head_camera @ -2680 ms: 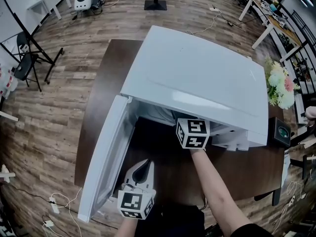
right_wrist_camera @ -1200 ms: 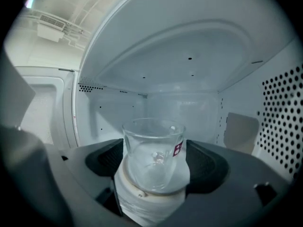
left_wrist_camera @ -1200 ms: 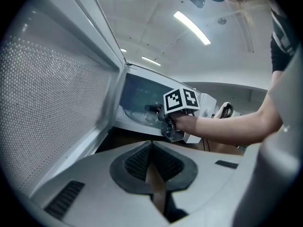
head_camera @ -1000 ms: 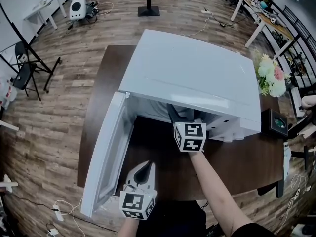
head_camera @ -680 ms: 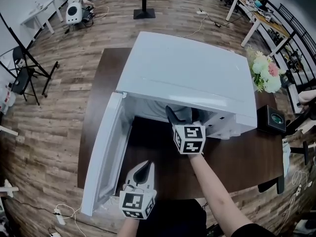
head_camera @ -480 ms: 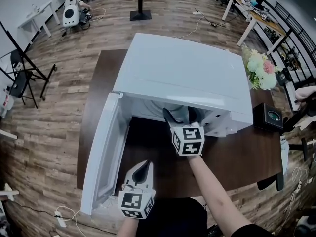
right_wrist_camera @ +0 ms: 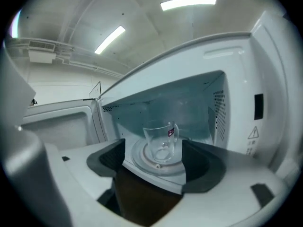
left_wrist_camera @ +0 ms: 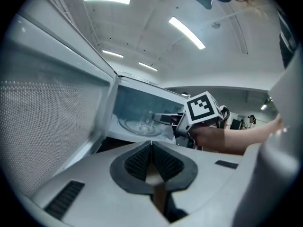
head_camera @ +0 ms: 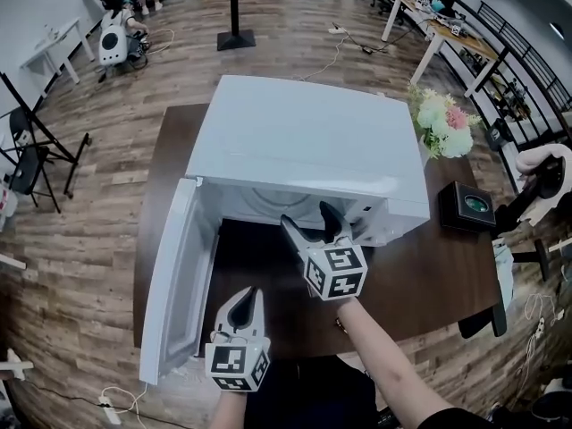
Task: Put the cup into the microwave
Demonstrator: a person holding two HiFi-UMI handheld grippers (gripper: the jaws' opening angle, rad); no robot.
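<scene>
**Cup on the turntable, right claw spread at the microwave's mouth**

The clear glass cup (right_wrist_camera: 162, 142) stands upright inside the microwave (head_camera: 304, 141), on the round turntable (right_wrist_camera: 140, 161) in the middle of its cavity. Its handle is turned toward the microwave's control-panel side.

The right claw (head_camera: 307, 217) is at the microwave's opening with its jaws spread wide. They hold nothing; the cup shows in the gap beyond them and touches neither pad.

The microwave's door (head_camera: 170, 275) hangs fully open on its hinge side. The left claw (head_camera: 250, 298) sits well in front of the microwave, near the door's free edge, clenched on nothing.

The microwave rests on a dark worktop (head_camera: 429, 266). A bunch of flowers (head_camera: 440, 123) and a small black box (head_camera: 465, 206) stand beside the microwave's panel side.
</scene>
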